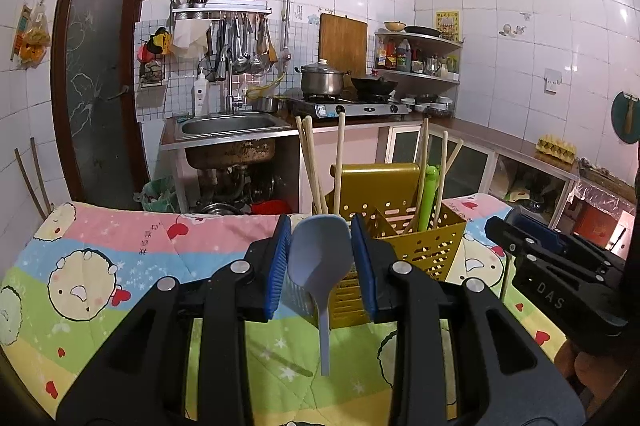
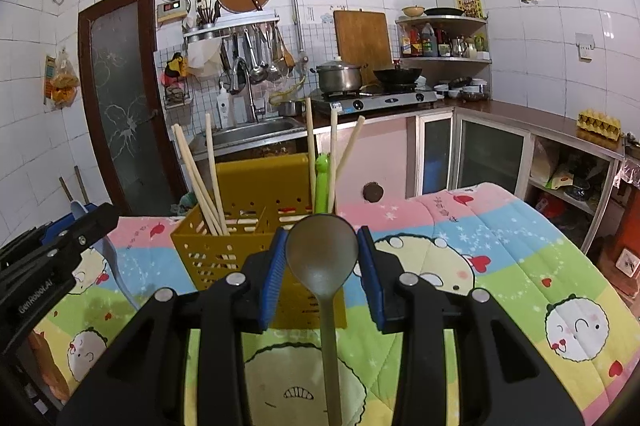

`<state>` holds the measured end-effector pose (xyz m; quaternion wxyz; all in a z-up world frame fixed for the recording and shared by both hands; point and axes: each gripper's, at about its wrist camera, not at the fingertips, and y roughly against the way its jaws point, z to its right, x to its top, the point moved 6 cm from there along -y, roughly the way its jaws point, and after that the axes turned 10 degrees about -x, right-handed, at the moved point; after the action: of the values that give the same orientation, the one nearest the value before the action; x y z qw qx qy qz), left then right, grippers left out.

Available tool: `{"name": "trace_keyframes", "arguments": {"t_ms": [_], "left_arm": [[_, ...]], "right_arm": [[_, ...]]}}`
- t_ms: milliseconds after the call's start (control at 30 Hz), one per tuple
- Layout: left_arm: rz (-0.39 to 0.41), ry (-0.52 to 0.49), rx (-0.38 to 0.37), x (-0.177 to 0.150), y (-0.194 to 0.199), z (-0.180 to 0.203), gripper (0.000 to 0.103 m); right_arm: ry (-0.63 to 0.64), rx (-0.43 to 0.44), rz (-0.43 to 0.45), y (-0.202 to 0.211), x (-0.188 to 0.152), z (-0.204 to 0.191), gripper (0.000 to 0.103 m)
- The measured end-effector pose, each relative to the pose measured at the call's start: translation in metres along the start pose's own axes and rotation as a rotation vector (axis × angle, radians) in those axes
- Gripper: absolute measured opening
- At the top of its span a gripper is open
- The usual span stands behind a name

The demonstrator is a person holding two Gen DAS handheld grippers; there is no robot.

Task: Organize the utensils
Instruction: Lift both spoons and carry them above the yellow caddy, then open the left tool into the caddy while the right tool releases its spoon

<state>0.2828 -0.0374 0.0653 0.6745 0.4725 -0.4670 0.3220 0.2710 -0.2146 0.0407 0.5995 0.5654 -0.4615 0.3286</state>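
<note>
Utensils were partly sorted: the yellow perforated caddy on the quilt-covered table already held several wooden chopsticks and a green frog-topped utensil standing upright in its compartments. Two pieces were left, by my reading: the left gripper had its jaws pinching a pale blue plastic spoon by the bowl, just in front of the caddy, and the right gripper likewise pinched a grey metal spoon, handle hanging down. Neither spoon was in a compartment yet.
</note>
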Motion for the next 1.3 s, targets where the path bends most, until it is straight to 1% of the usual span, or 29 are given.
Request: {"name": "trace_keyframes", "arguments": {"t_ms": [233, 400, 500, 633, 733, 833, 900, 1033, 1067, 1133, 1300], "left_arm": [[0.021, -0.004, -0.007, 0.015, 0.008, 0.005, 0.030], [0.066, -0.034, -0.009, 0.041, 0.021, 0.014, 0.030], [0.113, -0.049, -0.012, 0.062, 0.029, 0.019, 0.030], [0.184, -0.056, -0.017, 0.093, 0.035, 0.023, 0.030], [0.225, -0.054, -0.023, 0.113, 0.034, 0.025, 0.030], [0.237, -0.047, -0.036, 0.126, 0.026, 0.025, 0.030], [0.245, -0.053, -0.030, 0.132, 0.019, 0.026, 0.030], [0.225, -0.038, -0.033, 0.133, -0.005, 0.019, 0.030], [0.216, -0.029, -0.035, 0.129, -0.012, 0.016, 0.030], [0.193, -0.017, -0.033, 0.119, -0.026, 0.010, 0.030], [0.113, -0.013, -0.013, 0.082, -0.057, -0.002, 0.030]], "right_arm": [[-0.022, 0.012, 0.054, 0.002, 0.025, 0.005, 0.036], [-0.045, 0.024, 0.099, 0.006, 0.054, 0.008, 0.036], [-0.051, 0.031, 0.145, 0.008, 0.078, 0.007, 0.036], [-0.052, 0.065, 0.232, 0.012, 0.111, 0.000, 0.036], [-0.040, 0.071, 0.275, 0.009, 0.127, -0.010, 0.036], [-0.035, 0.080, 0.298, 0.003, 0.136, -0.018, 0.036], [-0.039, 0.081, 0.318, -0.003, 0.141, -0.021, 0.036], [-0.074, 0.093, 0.297, -0.025, 0.140, -0.022, 0.036], [-0.077, 0.089, 0.290, -0.031, 0.137, -0.022, 0.036], [-0.077, 0.090, 0.278, -0.042, 0.129, -0.021, 0.036], [-0.090, 0.072, 0.190, -0.073, 0.093, -0.013, 0.036]]}}
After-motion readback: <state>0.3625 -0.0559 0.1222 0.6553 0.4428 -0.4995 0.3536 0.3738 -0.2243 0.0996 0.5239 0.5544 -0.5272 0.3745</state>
